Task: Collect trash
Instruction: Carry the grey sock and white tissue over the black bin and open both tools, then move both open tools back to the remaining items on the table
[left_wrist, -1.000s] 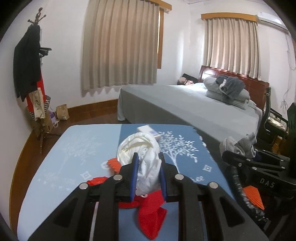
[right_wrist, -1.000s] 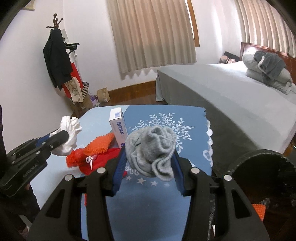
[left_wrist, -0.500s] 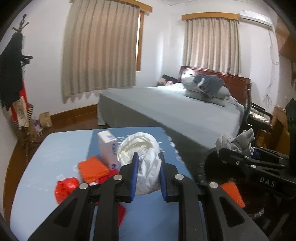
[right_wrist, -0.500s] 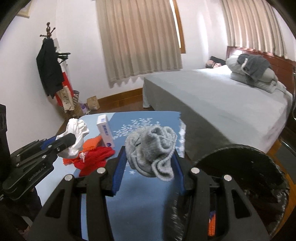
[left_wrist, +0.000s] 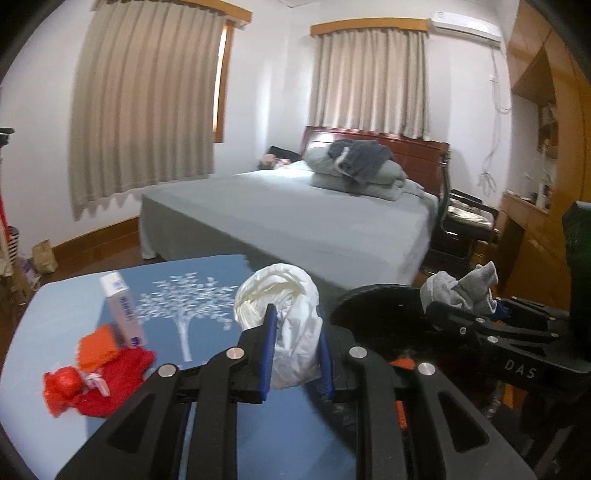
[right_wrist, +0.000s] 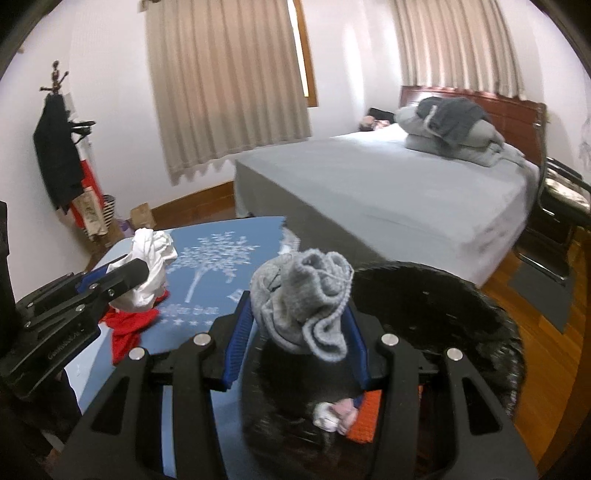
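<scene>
My left gripper (left_wrist: 295, 341) is clamped on a crumpled white bag (left_wrist: 282, 306), its blue pads pressed into both sides of the bundle, which bulges above the fingers. From the right wrist view I see the same bag (right_wrist: 153, 266) held over the near part of the blue table (right_wrist: 221, 295), with the left gripper (right_wrist: 122, 275) coming in from the left edge. My right gripper (right_wrist: 299, 328) is clamped on a balled grey sock (right_wrist: 303, 299), the pads squeezing it from either side. The sock sits over the open mouth of a black bin (right_wrist: 461, 314) that stands just beside the table's right edge, toward the bed (right_wrist: 388, 192). Inside the bin I can make out an orange scrap (right_wrist: 365, 417) and a small pale wad (right_wrist: 330, 415) at the bottom. In the left wrist view the bin (left_wrist: 369, 306) shows to the right of the white bag, and the right gripper (left_wrist: 476, 314) holds the sock (left_wrist: 458, 290) above its rim. On the table to the left a small white and blue box (left_wrist: 122, 310) stands upright, touching an orange net (left_wrist: 98, 345) and a pile of red cloth (left_wrist: 110, 387) with a red wad (left_wrist: 62, 384) beside it. The tablecloth has a white tree print (left_wrist: 188, 306).
</scene>
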